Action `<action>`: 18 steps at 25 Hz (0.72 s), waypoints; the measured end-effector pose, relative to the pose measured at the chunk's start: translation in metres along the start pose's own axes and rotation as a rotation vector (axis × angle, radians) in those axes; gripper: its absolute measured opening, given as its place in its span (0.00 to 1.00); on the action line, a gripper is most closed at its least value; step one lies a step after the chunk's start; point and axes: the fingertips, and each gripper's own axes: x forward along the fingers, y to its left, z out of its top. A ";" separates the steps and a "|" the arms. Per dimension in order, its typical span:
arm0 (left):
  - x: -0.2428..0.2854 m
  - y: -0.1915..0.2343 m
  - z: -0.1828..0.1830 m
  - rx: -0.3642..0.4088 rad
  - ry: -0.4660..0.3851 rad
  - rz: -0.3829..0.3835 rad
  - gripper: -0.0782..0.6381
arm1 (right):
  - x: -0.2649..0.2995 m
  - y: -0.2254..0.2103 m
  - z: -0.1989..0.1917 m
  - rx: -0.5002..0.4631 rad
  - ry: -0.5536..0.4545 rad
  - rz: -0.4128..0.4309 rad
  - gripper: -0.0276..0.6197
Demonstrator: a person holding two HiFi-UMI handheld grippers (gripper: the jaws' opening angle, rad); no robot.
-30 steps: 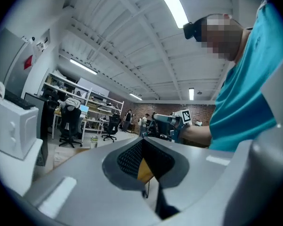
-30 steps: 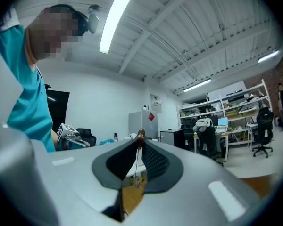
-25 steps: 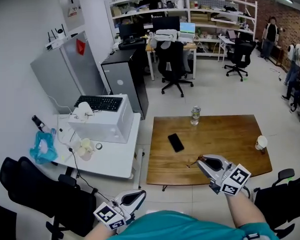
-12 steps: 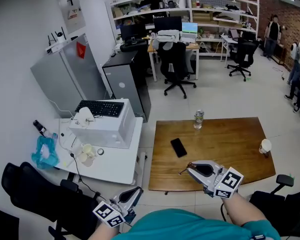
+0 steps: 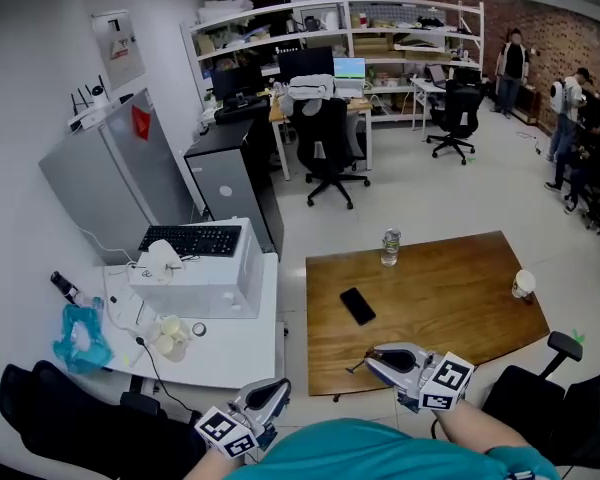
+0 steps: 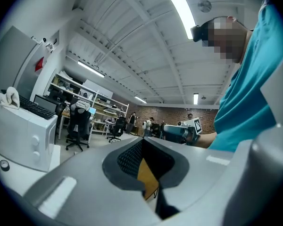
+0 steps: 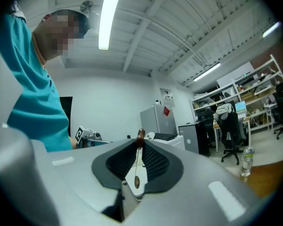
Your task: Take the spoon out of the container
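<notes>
My right gripper [image 5: 372,360] hovers over the near edge of the wooden table [image 5: 450,313], shut on a small spoon [image 5: 356,367] that sticks out to the left of its tips. In the right gripper view the spoon [image 7: 139,147] stands upright between the pads of the right gripper [image 7: 137,175], its brown handle end on top. A white paper cup [image 5: 523,284], the container, stands at the table's right edge, well away from the spoon. My left gripper [image 5: 278,390] is low beside my body, off the table, jaws together and empty; its own view shows the left gripper [image 6: 150,189] with nothing in it.
A black phone [image 5: 358,306] lies mid-table and a clear bottle [image 5: 390,246] stands at the far edge. A white side table [image 5: 230,343] with a white box and keyboard [image 5: 188,240] is to the left. Black office chairs [image 5: 80,423] flank me.
My right gripper has drawn the spoon back toward me and a little left, from over the table to its near edge. The head view has shifted. The left gripper has stayed low.
</notes>
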 end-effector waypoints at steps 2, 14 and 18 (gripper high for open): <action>-0.011 0.007 -0.001 -0.016 -0.008 0.007 0.11 | 0.011 0.007 -0.015 0.031 0.012 0.007 0.10; -0.017 0.019 -0.014 -0.027 -0.002 0.007 0.11 | 0.034 0.009 -0.036 0.034 0.028 0.035 0.10; -0.018 0.022 -0.012 -0.032 -0.013 0.013 0.11 | 0.040 0.011 -0.037 0.017 0.037 0.038 0.10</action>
